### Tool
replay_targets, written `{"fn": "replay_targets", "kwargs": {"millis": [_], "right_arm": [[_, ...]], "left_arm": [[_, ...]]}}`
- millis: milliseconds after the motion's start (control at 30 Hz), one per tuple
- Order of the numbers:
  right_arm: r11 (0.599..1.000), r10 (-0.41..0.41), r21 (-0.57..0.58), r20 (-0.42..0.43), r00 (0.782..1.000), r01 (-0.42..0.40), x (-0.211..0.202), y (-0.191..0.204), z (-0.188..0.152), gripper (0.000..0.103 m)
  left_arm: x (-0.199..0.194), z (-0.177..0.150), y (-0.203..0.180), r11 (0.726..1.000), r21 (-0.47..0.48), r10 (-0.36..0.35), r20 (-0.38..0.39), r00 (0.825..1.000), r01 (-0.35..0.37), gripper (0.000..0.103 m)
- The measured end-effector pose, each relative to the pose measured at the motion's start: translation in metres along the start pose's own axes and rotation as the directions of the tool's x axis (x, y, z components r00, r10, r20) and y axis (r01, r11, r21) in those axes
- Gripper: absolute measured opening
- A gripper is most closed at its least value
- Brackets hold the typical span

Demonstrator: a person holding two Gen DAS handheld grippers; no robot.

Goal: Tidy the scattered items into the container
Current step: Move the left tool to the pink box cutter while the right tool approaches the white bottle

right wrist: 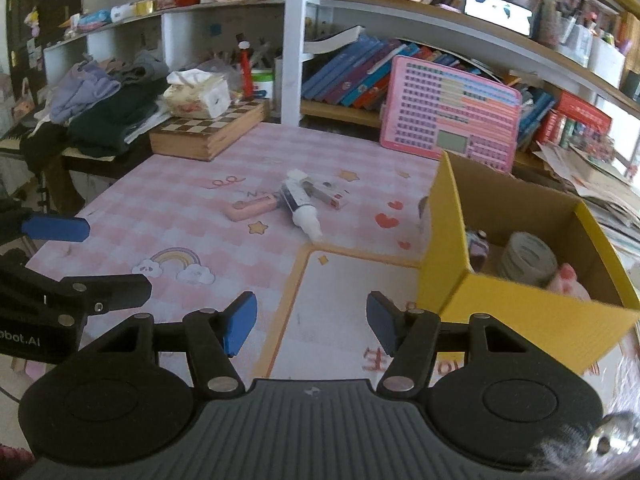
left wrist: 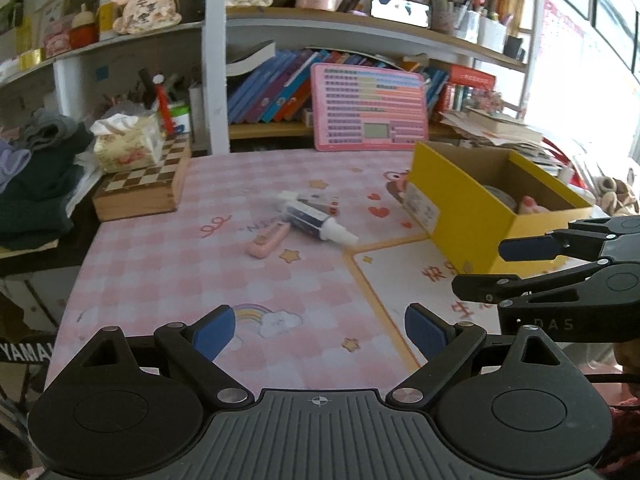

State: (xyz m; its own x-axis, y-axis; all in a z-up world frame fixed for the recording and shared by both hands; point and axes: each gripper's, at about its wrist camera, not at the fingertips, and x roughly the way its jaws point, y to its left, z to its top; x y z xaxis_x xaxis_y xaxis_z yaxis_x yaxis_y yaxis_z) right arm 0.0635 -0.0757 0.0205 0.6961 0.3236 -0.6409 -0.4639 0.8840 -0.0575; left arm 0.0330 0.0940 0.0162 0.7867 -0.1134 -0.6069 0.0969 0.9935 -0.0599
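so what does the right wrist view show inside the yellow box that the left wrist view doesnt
Only the right wrist view looks well down into the yellow box: a tape roll and a small dark item in the corner. Only the left wrist view shows the white label on the box's outer side. Both show a pink item in the box, the white tube, the pink stick, and both grippers, left and right, open.

Likely child's study room at home: crammed bookshelves (left wrist: 360,24), pink cartoon desk mat (left wrist: 180,264), chessboard box (right wrist: 208,128).
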Motion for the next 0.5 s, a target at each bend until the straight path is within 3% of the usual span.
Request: {"fn": "replay_targets", "kwargs": {"millis": [233, 500], "right_arm": [[0.999, 0.034, -0.008, -0.034, 0.999, -0.034, 0.041, -0.009, 0.025, 0.056], [0.991, 0.124, 0.064, -0.064, 0.99, -0.12, 0.094, -0.02, 0.063, 0.05]], "left_arm": [[0.033, 0.012, 0.01, 0.999, -0.023, 0.035, -0.024, 0.999, -0.036, 0.093], [0.076, 0.027, 0.018, 0.998, 0.001, 0.06, -0.078, 0.995, -0.06, 0.093]]}}
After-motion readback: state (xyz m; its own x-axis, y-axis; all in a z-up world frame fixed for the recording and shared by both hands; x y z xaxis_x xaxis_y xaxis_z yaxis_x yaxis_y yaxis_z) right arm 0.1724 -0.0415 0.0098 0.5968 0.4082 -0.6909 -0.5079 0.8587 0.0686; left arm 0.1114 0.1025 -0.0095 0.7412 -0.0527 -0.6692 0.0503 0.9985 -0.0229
